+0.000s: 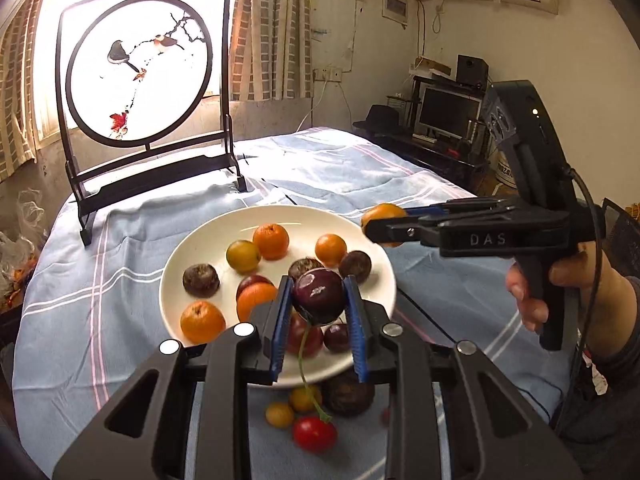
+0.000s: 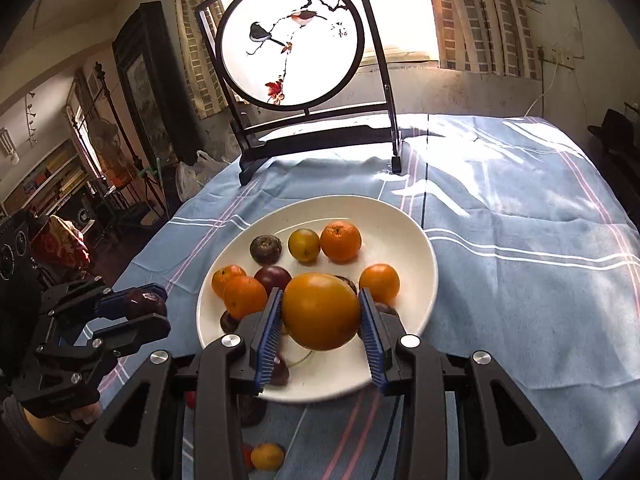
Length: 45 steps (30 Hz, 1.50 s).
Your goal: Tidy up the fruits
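Note:
A white plate [image 1: 192, 248] on the blue cloth holds several small oranges, yellow fruits and dark purple fruits. My left gripper [image 1: 319, 300] is shut on a dark purple plum [image 1: 319, 294] above the plate's near edge; it also shows in the right wrist view [image 2: 144, 303]. My right gripper [image 2: 321, 316] is shut on a large orange [image 2: 321, 311] above the plate [image 2: 408, 236]; from the left wrist view it [image 1: 380, 222] hangs over the plate's right rim. Loose fruits lie in front of the plate: a red cherry tomato [image 1: 314, 434], small yellow fruits [image 1: 279, 414] and a dark fruit [image 1: 348, 396].
A black-framed round bird screen [image 1: 138, 72] stands at the table's far side, backlit by the window. The blue striped cloth [image 2: 520, 220] covers the table. A desk with a monitor [image 1: 446, 114] stands at right; shelves and a plastic bag [image 2: 188, 178] are at left.

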Each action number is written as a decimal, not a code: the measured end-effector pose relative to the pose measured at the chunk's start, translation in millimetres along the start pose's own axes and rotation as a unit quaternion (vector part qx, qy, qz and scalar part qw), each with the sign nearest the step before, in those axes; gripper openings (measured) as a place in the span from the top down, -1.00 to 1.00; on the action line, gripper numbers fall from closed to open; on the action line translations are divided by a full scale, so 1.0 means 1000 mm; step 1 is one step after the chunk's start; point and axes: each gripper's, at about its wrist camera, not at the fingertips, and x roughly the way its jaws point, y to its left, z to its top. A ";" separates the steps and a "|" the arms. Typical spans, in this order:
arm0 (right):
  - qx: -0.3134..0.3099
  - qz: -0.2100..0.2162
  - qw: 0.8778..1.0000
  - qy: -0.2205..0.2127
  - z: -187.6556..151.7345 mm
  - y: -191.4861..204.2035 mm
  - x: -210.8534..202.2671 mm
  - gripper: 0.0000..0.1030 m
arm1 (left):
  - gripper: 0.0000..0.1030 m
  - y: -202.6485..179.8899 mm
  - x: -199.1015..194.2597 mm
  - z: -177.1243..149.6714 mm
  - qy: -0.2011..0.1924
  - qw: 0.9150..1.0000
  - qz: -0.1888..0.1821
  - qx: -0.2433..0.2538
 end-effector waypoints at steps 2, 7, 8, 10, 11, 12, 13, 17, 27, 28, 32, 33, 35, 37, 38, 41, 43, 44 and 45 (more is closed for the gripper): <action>0.006 -0.002 1.000 0.008 0.011 -0.002 0.021 0.26 | 0.51 0.010 0.026 0.015 0.021 1.000 0.006 -0.015; 0.008 -0.002 1.000 0.004 0.014 -0.001 0.043 0.12 | -0.08 0.049 0.058 0.025 0.045 0.995 0.029 -0.085; 0.010 0.004 1.000 -0.002 0.011 -0.001 0.039 0.10 | -0.08 0.055 0.055 0.023 0.043 0.994 0.022 -0.101; 0.006 0.008 1.000 -0.010 0.005 0.001 0.028 0.10 | -0.18 0.059 0.043 0.017 0.035 0.993 0.016 -0.115; 0.000 0.006 1.000 -0.016 0.000 0.003 0.020 0.10 | -0.19 0.057 0.035 0.013 0.031 0.993 0.020 -0.110; -0.006 0.006 1.000 -0.020 -0.005 0.005 0.011 0.10 | -0.19 0.053 0.026 0.007 0.028 0.994 0.020 -0.102; -0.010 0.007 1.000 -0.022 -0.012 0.007 0.003 0.10 | -0.19 0.049 0.017 0.000 0.028 0.995 0.020 -0.095; -0.029 0.016 0.999 -0.008 -0.050 0.016 -0.025 0.07 | -0.38 0.025 -0.017 -0.037 0.038 0.997 0.025 -0.057; -0.079 0.039 0.994 0.064 -0.129 0.052 -0.032 0.08 | -0.38 -0.003 -0.021 -0.109 0.130 0.990 0.043 -0.028; -0.086 0.041 0.993 0.069 -0.132 0.057 -0.030 0.08 | -0.38 -0.004 -0.021 -0.111 0.131 0.990 0.044 -0.030; -0.124 0.031 0.988 0.091 -0.138 0.079 -0.016 0.21 | -0.38 -0.004 -0.023 -0.116 0.130 0.990 0.045 -0.036; -0.132 0.028 0.987 0.091 -0.137 0.084 -0.015 0.21 | -0.38 -0.004 -0.024 -0.116 0.129 0.990 0.044 -0.037; -0.140 0.022 0.986 0.092 -0.134 0.090 -0.012 0.25 | -0.38 -0.005 -0.025 -0.116 0.128 0.990 0.045 -0.038; -0.143 0.020 0.985 0.094 -0.130 0.095 -0.008 0.25 | -0.38 -0.005 -0.026 -0.116 0.129 0.990 0.047 -0.037; -0.145 0.018 0.985 0.096 -0.128 0.097 -0.005 0.21 | -0.38 -0.005 -0.026 -0.116 0.129 0.990 0.048 -0.037; -0.141 0.004 0.982 0.125 -0.129 0.097 0.012 0.25 | -0.38 -0.006 -0.025 -0.116 0.128 0.990 0.051 -0.035; -0.131 0.008 0.985 0.111 -0.127 0.093 0.008 0.45 | -0.38 -0.007 -0.024 -0.114 0.127 0.990 0.050 -0.032; -0.125 0.010 0.986 0.107 -0.126 0.090 0.006 0.46 | -0.38 -0.008 -0.023 -0.113 0.126 0.990 0.049 -0.030; -0.116 0.015 0.988 0.102 -0.127 0.087 0.003 0.46 | -0.38 -0.009 -0.022 -0.111 0.125 0.991 0.050 -0.028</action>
